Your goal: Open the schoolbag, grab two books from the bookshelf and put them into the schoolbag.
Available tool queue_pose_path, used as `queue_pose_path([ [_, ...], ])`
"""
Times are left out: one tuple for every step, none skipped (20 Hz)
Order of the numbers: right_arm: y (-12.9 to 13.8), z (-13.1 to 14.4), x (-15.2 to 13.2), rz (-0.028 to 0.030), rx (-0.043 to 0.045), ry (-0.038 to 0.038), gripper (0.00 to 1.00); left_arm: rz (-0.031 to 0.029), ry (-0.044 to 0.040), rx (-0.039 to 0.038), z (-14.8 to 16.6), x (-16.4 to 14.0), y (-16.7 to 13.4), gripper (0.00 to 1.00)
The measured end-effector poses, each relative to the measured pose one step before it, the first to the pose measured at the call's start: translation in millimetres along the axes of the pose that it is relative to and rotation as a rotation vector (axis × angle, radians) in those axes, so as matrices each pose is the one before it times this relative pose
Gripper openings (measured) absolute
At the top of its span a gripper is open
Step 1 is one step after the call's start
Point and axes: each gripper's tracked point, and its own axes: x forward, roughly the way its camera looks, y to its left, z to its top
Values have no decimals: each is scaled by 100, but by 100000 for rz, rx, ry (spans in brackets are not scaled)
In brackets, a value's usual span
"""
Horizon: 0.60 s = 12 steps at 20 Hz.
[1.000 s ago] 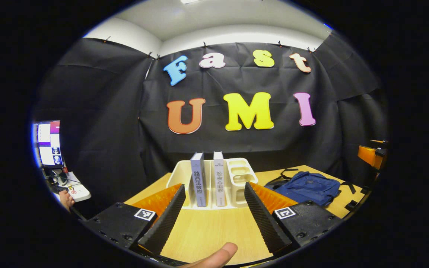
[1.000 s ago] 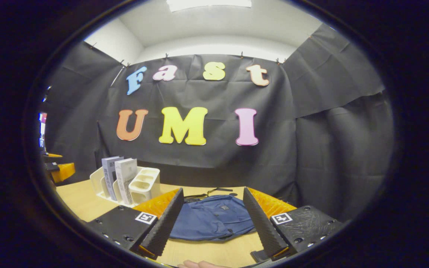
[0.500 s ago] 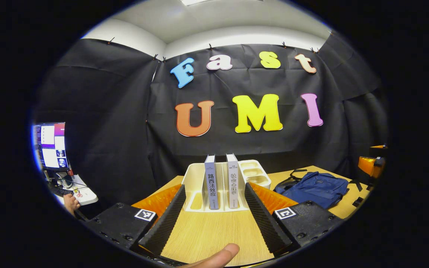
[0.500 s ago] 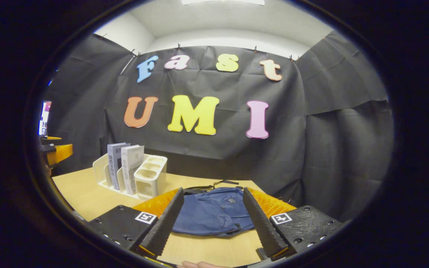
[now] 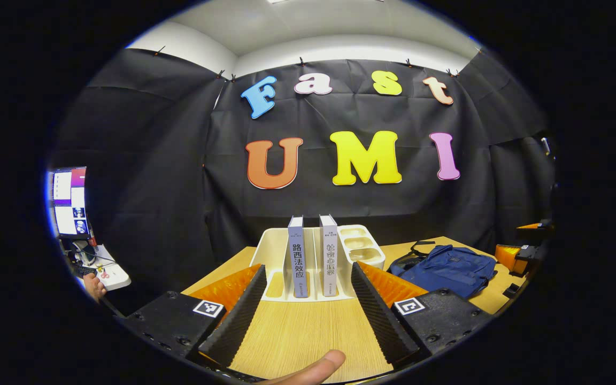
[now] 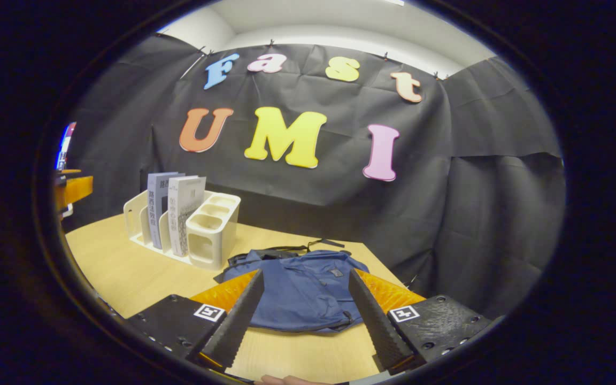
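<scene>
A blue schoolbag (image 6: pixel 303 291) lies flat and zipped on the wooden table (image 6: pixel 126 267); in the left gripper view the schoolbag (image 5: pixel 447 268) is at the right. Two grey books (image 5: pixel 298 262) (image 5: pixel 329 261) stand upright in a white bookshelf (image 5: pixel 273 251); in the right gripper view the books (image 6: pixel 174 214) and bookshelf (image 6: pixel 212 235) are at the left. My left gripper (image 5: pixel 302 313) is open, pointing at the books from short of the shelf. My right gripper (image 6: pixel 301 318) is open above the near edge of the bag. The right gripper's orange body (image 5: pixel 516 254) appears beyond the bag.
A screen (image 5: pixel 70 203) and a small white stand (image 5: pixel 107 272) sit outside the booth at the left, with a person's hand (image 5: pixel 94 286) near them. A thumb (image 5: pixel 313 369) shows at the bottom of the left gripper view. Bare tabletop lies between shelf and bag.
My right gripper has moved forward and tipped down, so the bag sits larger between its fingers. My left gripper has shifted slightly, centring the books between its fingers.
</scene>
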Motion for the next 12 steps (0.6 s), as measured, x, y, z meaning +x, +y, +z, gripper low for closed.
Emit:
queue_pose_path([
  [1049,-552,832,1400,-1655,1870,96,-685,558,-104,-153,138,-202,100],
  [1412,-894,1128,2018,-2241,2335,98,-448,-7,-142,-58,112,-133,99],
  [1244,-765,1067,1483,-1749,2999,95,144,221,210,-154,-22,28,99],
  [1336,-669,1110,2158,-1731,2354,95,516,226,373,-23,34,176,99],
  [1201,-622,992,1365,-2404,2767,95,701,231,521,-153,64,134,100],
  [1292,-462,1127,1217,-2491,2066,95,676,462,429,-110,118,186,100],
  [1093,-393,926,759,-2640,2498,95,506,321,195,-163,88,135,100],
  [1131,-190,920,1648,-2031,1445,95,425,460,270,-195,141,105,100],
  [1050,-51,854,701,-1593,1921,95,203,513,353,-246,160,80,100],
  [821,5,799,676,-1891,1364,95,374,585,359,-140,81,41,100],
  [905,-396,876,-52,-2482,2491,95,228,157,117,-61,72,117,100],
  [898,-253,740,341,-3211,2179,95,-234,472,-332,-44,78,-79,100],
])
